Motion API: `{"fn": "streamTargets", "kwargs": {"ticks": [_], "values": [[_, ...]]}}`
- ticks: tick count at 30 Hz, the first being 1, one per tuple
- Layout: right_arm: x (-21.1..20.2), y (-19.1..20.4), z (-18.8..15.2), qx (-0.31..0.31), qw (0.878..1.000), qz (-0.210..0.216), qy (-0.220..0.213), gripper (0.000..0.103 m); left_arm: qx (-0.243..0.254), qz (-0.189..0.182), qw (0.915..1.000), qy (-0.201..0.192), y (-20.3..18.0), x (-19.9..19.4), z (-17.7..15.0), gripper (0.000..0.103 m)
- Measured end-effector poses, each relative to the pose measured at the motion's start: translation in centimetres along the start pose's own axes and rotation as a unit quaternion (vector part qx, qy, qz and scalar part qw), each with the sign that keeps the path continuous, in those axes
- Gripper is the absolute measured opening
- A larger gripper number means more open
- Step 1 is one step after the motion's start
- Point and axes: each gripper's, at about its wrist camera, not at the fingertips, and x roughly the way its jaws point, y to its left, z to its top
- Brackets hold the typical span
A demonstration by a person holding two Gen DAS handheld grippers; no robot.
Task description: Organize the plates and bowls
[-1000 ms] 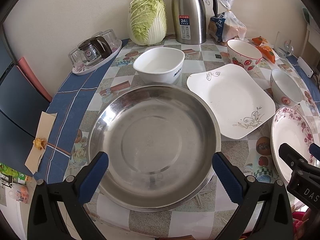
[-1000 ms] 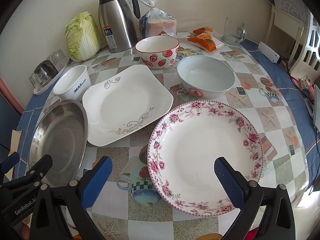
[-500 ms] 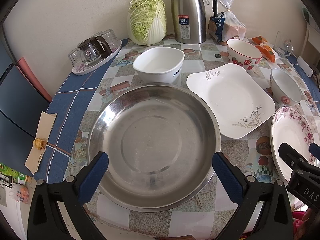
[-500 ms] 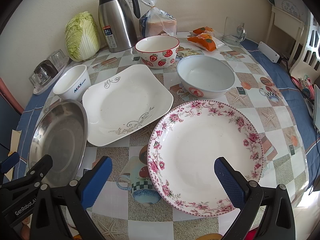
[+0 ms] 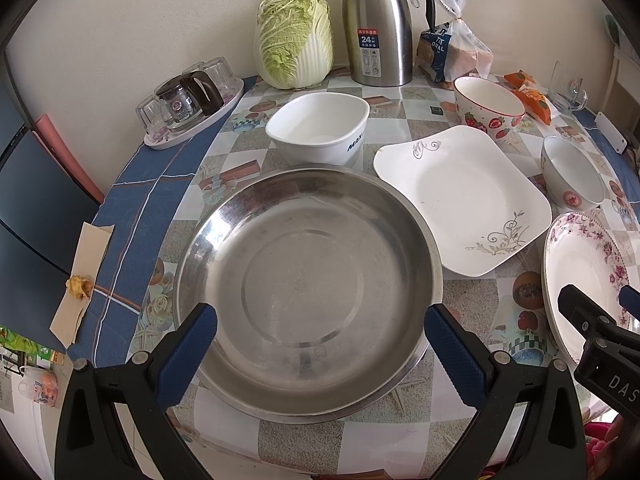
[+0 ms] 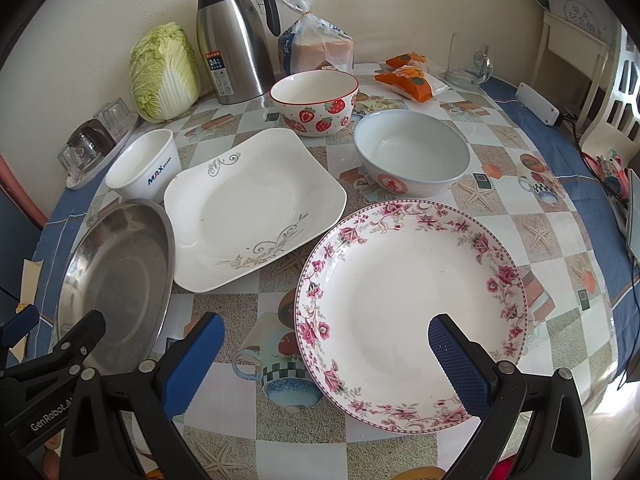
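Showing the dishes spread over the checked table (image 6: 520,216): a round stainless-steel plate (image 5: 308,288) lay nearest the left tool (image 5: 320,344), whose blue-padded fingers stood wide and empty. Just beside it sat a square white plate (image 6: 248,208) with grey scrollwork, then a round plate (image 6: 408,300) rimmed with pink flowers, before the equally wide, empty right tool (image 6: 326,354). Behind stood a white "MAX" bowl (image 6: 142,168), a strawberry bowl (image 6: 314,102) and a pale blue-grey bowl (image 6: 412,158).
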Motion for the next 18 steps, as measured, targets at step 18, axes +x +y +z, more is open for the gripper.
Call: {"fn": "streamTargets", "kwargs": {"ticks": [18], "values": [[0.19,0.25,0.08,-0.003,1.0,-0.001,0.001,0.103,-0.019,-0.017,0.9996,0.009,0.61,0.41,0.05,0.103]]}}
